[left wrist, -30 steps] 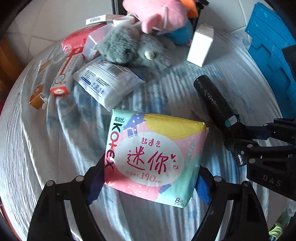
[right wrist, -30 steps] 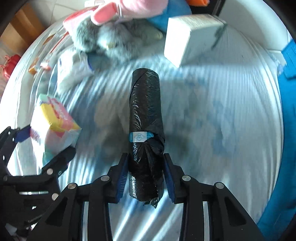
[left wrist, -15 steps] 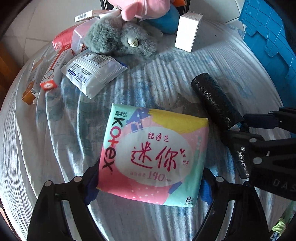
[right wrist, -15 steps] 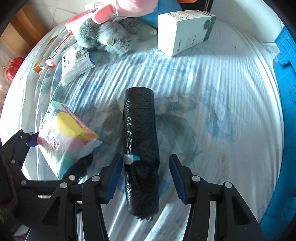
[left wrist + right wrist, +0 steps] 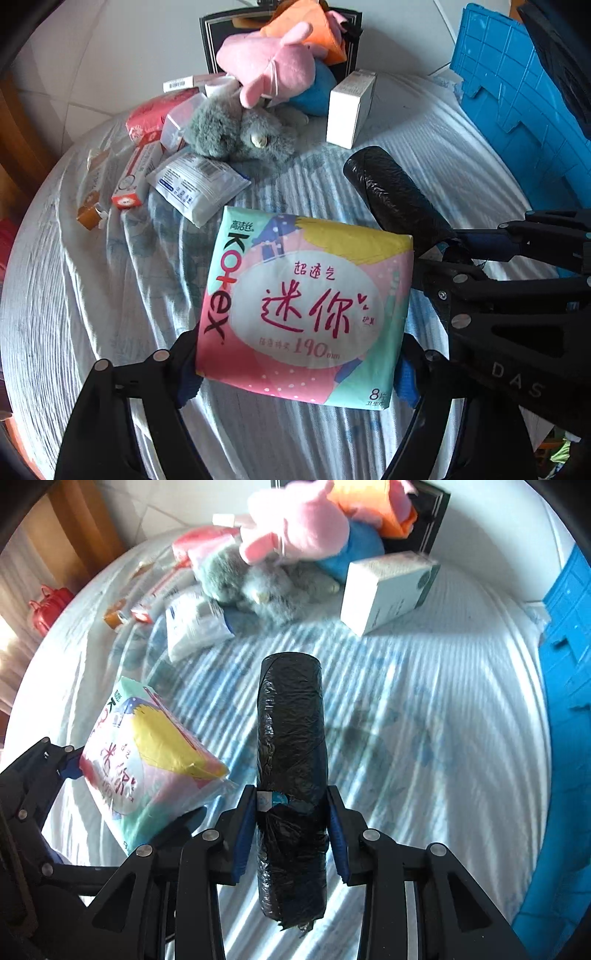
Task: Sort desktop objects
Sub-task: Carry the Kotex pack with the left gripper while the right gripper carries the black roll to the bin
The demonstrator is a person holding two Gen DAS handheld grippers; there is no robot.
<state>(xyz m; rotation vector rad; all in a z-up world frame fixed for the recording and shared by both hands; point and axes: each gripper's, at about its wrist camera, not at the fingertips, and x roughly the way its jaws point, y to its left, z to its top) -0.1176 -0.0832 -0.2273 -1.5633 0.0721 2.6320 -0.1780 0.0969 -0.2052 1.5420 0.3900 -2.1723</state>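
Observation:
A pink and teal Kotex pad pack [image 5: 306,306] hangs tilted above the striped cloth, with my left gripper [image 5: 297,365] closing on its two side edges. The right wrist view shows the same pack [image 5: 147,760] clear of the cloth at the lower left. A black roll of rubbish bags [image 5: 291,720] with a small blue label sticks forward from my right gripper [image 5: 291,830], whose jaws are closing and whose blue pads press its sides near the label. In the left wrist view the roll [image 5: 395,199] lies just right of the pack, off the cloth.
At the back of the cloth-covered table [image 5: 74,295] lie a grey plush [image 5: 240,133], a pink plush [image 5: 273,70], a white box [image 5: 349,109], a white packet [image 5: 195,184] and red-and-white cartons [image 5: 136,173]. A blue crate [image 5: 524,103] stands at the right.
Both grippers have risen, lifting the pack and the roll off the cloth. The right jaws stood apart from the roll half a second ago and now clamp it again.

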